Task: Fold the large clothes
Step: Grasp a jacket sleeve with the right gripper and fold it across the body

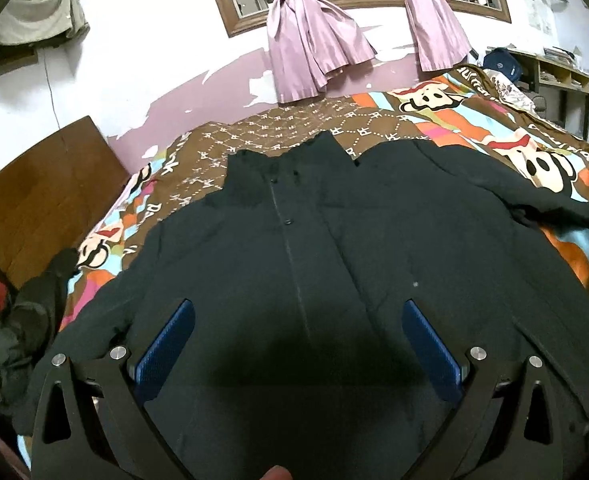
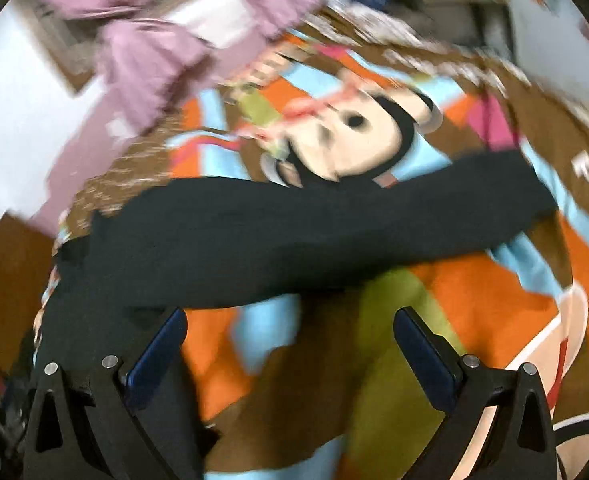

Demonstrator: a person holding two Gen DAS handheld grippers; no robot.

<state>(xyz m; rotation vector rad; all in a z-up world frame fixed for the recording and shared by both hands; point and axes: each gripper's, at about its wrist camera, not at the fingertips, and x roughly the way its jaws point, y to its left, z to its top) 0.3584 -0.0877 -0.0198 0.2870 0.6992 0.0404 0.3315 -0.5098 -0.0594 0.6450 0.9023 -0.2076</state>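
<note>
A large black jacket (image 1: 314, 248) lies spread front-up on the bed, collar toward the far wall, its zipper line running down the middle. My left gripper (image 1: 298, 312) hovers open over the jacket's lower front, blue pads wide apart with nothing between them. In the blurred right wrist view, the jacket's sleeve (image 2: 334, 220) stretches across the colourful bedspread (image 2: 474, 292). My right gripper (image 2: 290, 324) is open just below that sleeve, over the bedspread; its left finger overlaps the jacket's body.
The cartoon-print bedspread (image 1: 474, 120) covers the bed. Dark clothes (image 1: 18, 328) are heaped at the bed's left edge beside a wooden headboard (image 1: 34, 192). Pink curtains (image 1: 314, 40) hang at the far wall. A shelf unit (image 1: 554, 76) stands at the back right.
</note>
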